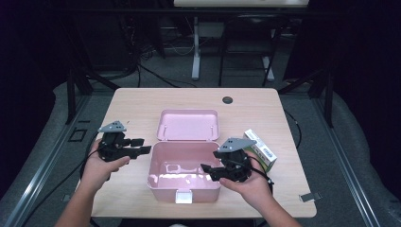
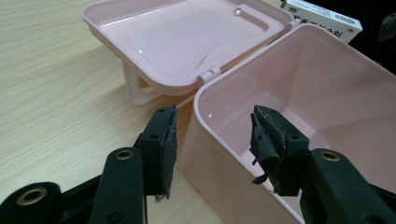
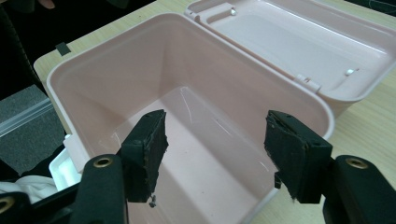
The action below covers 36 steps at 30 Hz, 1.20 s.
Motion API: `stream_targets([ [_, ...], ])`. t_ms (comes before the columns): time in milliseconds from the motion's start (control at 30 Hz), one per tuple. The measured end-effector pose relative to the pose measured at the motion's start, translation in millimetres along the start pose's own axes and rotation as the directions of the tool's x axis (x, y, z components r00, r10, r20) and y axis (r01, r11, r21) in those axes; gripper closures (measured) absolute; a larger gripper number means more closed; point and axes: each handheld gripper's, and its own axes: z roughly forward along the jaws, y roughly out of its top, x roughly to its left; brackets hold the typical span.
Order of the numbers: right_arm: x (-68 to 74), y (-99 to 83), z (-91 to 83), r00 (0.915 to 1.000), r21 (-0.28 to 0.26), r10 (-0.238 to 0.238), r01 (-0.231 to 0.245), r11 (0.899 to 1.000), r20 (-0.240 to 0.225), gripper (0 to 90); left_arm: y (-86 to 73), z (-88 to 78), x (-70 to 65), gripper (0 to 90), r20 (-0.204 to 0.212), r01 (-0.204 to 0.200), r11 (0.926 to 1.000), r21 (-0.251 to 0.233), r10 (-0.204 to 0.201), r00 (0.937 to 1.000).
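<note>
A pink plastic box [image 1: 152, 170] stands open at the table's middle, its inside bare. Its lid [image 1: 188, 125] is folded back flat behind it. A white and green carton [image 1: 262, 151] lies just right of the box. My left gripper [image 1: 144, 145] is held in a hand left of the box, open, holding nothing. In the left gripper view its jaws [image 2: 212, 140] frame the box's near wall [image 2: 327, 93] without touching it. My right gripper [image 1: 210, 161] hovers over the box's right rim, open. In the right gripper view its jaws [image 3: 215, 149] look down into the bare box [image 3: 187, 60].
A white latch [image 1: 183, 196] sticks out from the box's front by the near table edge. A dark grommet hole [image 1: 228, 100] sits at the far side of the table. A small metal clip [image 1: 309, 197] lies at the near right corner. Another table's legs stand behind.
</note>
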Motion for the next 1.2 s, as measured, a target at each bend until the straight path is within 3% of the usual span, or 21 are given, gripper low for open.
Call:
stream_targets([
  [133, -6.2, 5.9, -2.8, 0.9999, 0.023, 0.010, -0.010, 1.000, -0.007, 38.1, 1.5, -5.0, -1.6, 49.6, -0.012, -0.008, 0.9999, 0.008, 0.008, 0.9999],
  [233, -10.0, 9.3, -3.2, 0.9999, 0.047, -0.010, 0.010, 0.999, 0.003, 39.0, 1.6, -5.8, -2.7, 49.4, -0.019, -0.007, 0.9998, 0.019, 0.008, 0.9998],
  [400, -16.4, 13.4, -3.2, 0.9998, 0.111, -0.011, 0.009, 0.994, 0.015, 39.9, 2.0, -6.7, -5.2, 47.6, -0.035, -0.021, 0.9993, 0.030, 0.022, 0.9991],
  [533, -23.5, 18.6, -3.9, 0.9990, 0.139, -0.041, 0.038, 0.990, 0.020, 39.2, 2.5, -8.0, -5.8, 47.5, -0.030, -0.023, 0.9992, 0.033, 0.024, 0.9993],
  [667, -32.8, 23.6, -5.3, 0.9989, 0.169, -0.029, 0.023, 0.985, 0.036, 39.1, 2.7, -9.5, -6.2, 48.0, -0.023, -0.009, 0.9994, 0.033, 0.010, 0.9997],
  [767, -39.5, 27.0, -6.8, 0.9981, 0.207, -0.021, 0.009, 0.978, 0.058, 39.0, 2.9, -11.7, -5.9, 48.0, -0.022, -0.003, 0.9997, 0.024, 0.004, 0.9997],
  [900, -51.3, 31.6, -8.1, 0.9970, 0.271, 0.037, -0.054, 0.961, 0.068, 38.1, 3.3, -14.4, -5.6, 48.0, -0.023, 0.003, 0.9999, 0.014, -0.002, 0.9997],
  [1200, -75.6, 41.3, -9.4, 0.9935, 0.369, 0.046, -0.081, 0.926, 0.104, 38.3, 2.5, -14.7, -4.8, 47.9, -0.028, 0.011, 0.9998, 0.017, -0.011, 0.9995],
])
